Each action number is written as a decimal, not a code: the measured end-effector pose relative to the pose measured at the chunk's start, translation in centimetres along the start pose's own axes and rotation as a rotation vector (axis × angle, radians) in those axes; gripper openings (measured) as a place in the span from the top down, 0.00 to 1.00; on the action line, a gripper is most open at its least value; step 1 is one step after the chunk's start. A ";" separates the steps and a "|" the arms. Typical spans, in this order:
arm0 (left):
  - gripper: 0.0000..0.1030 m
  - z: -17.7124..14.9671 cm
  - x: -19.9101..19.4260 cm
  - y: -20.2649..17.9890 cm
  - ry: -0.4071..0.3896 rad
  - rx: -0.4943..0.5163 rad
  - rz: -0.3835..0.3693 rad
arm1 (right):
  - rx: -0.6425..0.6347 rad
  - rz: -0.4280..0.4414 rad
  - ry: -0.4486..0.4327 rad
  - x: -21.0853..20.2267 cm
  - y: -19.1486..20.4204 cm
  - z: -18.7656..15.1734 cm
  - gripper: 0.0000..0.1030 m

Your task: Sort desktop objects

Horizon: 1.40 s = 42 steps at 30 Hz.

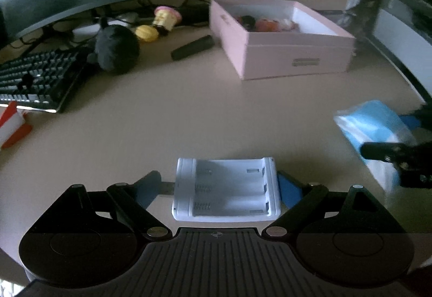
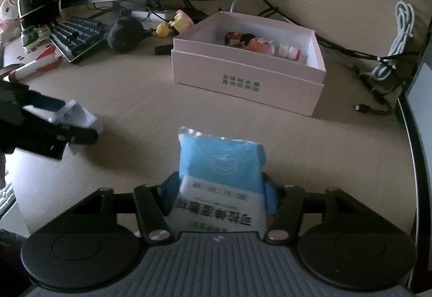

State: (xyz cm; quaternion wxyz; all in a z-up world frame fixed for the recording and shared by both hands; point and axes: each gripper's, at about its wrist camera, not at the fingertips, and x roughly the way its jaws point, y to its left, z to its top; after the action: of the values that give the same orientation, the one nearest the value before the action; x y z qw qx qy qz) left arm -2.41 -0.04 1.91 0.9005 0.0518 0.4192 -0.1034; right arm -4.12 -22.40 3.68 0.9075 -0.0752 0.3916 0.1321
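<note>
Two grips at once: each hand's tool has a desktop item between its jaws, both low over the tabletop.
Left gripper: jaws spread wide and clenched on the white battery charger — the right blue pad sits against its end, the left pad looks to touch its other side, though blur leaves that contact less sure.
Right gripper: jaws grasping the blue-and-white wipes pack, pads pressing in on both soft sides.
Step in hand: pick-up looks done for both items; I judge the carry to the pink box comes next.
Next move calls for: lifting each item above the box's raised wall, then lowering inside clear of the small figurines lying along its far side.
Open room: bare tabletop runs from both grippers straight to the box's near wall — nothing stands between.
Edges: the tabletop's rim curves close on the right side; a loose black cable end lies just beside the box there.
Farther off: black plush, black bar, yellow toys and keyboard wait unsorted near the monitor.
</note>
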 end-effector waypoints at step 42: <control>0.02 4.5 3.9 5.5 0.042 -0.272 0.051 | 0.077 -0.081 -0.204 -0.7 -2.8 11.2 0.18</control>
State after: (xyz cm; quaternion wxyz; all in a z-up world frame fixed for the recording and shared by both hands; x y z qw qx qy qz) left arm 4.65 3.94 1.82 0.8925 -0.0581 0.4467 -0.0217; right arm 4.00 -22.52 11.92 0.9495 -0.0420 0.2986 0.0873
